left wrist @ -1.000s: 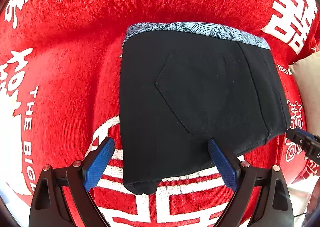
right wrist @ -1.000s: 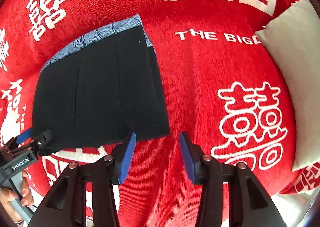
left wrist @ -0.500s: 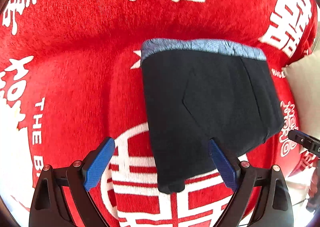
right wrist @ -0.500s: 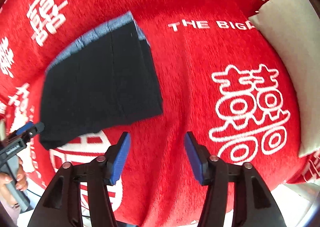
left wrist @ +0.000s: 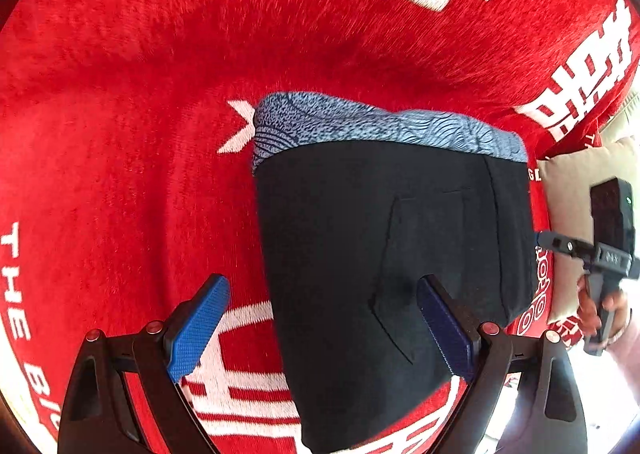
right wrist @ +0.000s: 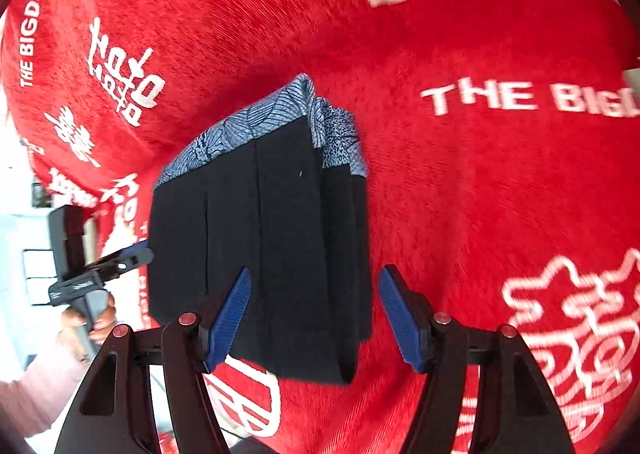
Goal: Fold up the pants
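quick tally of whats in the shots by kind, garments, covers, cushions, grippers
Folded black pants: 1
Red blanket with white print: 1
Beige cushion: 1
Grippers: 2, left gripper and right gripper, both open
Total: 5

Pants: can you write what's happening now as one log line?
pants: folded, on red blanket | left gripper: open | right gripper: open

Black pants (left wrist: 360,262) folded into compact rectangle, blue patterned waistband at far edge, apparently several layers thick.
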A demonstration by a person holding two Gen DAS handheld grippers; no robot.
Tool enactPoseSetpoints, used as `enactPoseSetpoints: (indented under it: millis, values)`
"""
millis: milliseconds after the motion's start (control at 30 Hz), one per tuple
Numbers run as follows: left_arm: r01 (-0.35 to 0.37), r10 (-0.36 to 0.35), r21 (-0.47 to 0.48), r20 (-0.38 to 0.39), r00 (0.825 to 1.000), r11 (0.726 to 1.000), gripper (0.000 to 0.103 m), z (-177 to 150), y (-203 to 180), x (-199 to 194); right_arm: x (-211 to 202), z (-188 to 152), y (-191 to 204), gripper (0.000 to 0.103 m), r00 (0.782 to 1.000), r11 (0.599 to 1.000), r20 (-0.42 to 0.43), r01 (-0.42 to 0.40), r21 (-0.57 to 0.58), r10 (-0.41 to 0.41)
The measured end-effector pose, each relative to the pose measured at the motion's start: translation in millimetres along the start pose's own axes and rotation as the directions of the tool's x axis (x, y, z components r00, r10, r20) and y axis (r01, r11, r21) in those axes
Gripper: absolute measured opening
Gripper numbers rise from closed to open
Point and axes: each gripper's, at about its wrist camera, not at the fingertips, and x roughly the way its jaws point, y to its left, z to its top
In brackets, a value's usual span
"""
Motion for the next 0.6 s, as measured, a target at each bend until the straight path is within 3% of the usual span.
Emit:
enactPoseSetpoints:
  millis: [133,233,533,600]
  values:
    - [0.049,-0.049,-0.005,-0.027,0.998,0.999,0.095,5.7,5.2,14.5,18.4,12.6,-19.9,0.07,0.994,0.994,-0.042,-0.102,0.032,0.103]
    - [0.079,-0.079,-0.002,-0.023,0.997,0.997,0.095,9.6,2.9,22.7,29.9,19.7,-28.0,0.07,0.977,0.979,-0.059,-0.201,0.043,0.203]
    - [0.157,-0.159,-0.045,-0.028,0.987,0.987,0.101,20.0,-5.6,51.2,42.4,24.0,-40.4,0.07,0.947,0.949,-0.075,-0.31,0.053,0.313]
    - [0.145,-0.146,-0.044,-0.016,0.989,0.989,0.101,20.5,-9.9,51.8,42.3,25.3,-42.5,0.07,0.945,0.948,-0.076,-0.312,0.065,0.317]
